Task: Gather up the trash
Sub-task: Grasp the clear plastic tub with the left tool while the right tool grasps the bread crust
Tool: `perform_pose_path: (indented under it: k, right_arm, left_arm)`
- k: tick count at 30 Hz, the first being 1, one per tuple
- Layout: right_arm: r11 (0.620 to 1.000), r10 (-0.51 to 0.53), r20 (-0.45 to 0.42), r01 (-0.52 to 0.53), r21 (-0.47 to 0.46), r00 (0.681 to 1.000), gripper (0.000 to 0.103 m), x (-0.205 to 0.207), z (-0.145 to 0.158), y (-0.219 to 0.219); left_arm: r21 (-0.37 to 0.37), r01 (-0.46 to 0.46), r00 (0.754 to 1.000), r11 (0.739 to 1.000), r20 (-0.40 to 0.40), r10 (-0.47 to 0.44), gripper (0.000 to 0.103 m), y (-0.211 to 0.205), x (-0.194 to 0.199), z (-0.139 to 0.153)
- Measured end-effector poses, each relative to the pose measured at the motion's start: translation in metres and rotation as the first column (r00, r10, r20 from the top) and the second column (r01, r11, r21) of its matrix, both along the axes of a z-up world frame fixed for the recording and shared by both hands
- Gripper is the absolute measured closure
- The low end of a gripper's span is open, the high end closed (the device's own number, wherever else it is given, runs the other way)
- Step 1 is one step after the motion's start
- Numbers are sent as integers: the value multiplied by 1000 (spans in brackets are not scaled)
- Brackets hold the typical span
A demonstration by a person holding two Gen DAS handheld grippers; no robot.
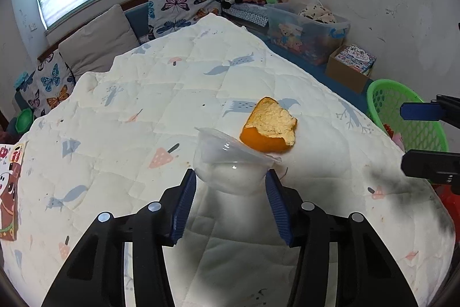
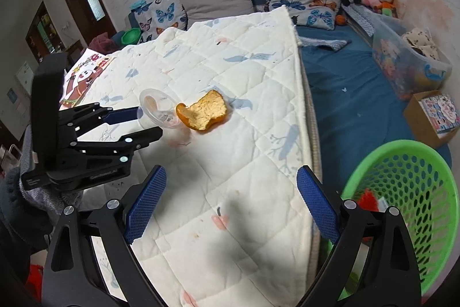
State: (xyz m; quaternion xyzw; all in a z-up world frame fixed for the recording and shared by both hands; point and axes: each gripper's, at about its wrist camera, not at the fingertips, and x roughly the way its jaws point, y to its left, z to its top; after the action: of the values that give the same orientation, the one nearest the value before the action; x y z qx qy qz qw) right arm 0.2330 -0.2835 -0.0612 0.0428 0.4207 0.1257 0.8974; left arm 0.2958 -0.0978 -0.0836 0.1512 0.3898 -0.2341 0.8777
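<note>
A clear plastic cup (image 1: 230,160) (image 2: 156,108) lies on its side on the white quilt (image 1: 143,105) (image 2: 230,62). My left gripper (image 1: 230,174) (image 2: 149,121) has a blue pad touching each side of the cup and grips it. A piece of orange peel (image 1: 270,125) (image 2: 205,112) rests just beyond the cup, pith side up, touching its rim. My right gripper (image 2: 231,170) (image 1: 408,137) hangs open over the quilt's near edge, with nothing between its fingers. It is well short of the peel. A green mesh basket (image 2: 399,144) (image 1: 385,82) stands right of it and holds something red.
A picture book (image 2: 86,71) (image 1: 8,186) lies at the quilt's left edge. Right of the quilt is a blue mattress (image 2: 345,82) with a cardboard box (image 2: 431,114) and a clear storage bin (image 2: 402,59). Pillows and stuffed toys line the back under the window.
</note>
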Motion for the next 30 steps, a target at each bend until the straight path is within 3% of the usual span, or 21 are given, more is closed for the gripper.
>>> perform_pose_path:
  k: [13, 14, 16, 19, 30]
  right_arm:
    - [998, 60, -23, -60, -12, 998, 15, 45, -18, 41]
    - [998, 62, -23, -62, -11, 998, 15, 48, -18, 43]
    - [998, 67, -24, -68, -16, 997, 17, 55, -20, 47]
    - [997, 74, -29, -74, -32, 997, 17, 66, -23, 52]
    - [996, 77, -43, -79, -48, 996, 18, 93, -36, 58]
  left_arm:
    - [-71, -103, 995, 992, 12, 104, 58, 51, -1, 30]
    - [-76, -107, 994, 991, 14, 108, 60, 55, -1, 32]
    - [-87, -111, 994, 990, -5, 111, 88, 60, 1, 34]
    - [-122, -120, 992, 985, -41, 116, 87, 68, 4, 33]
    - [-139, -163, 986, 977, -68, 155, 87, 88, 15, 22]
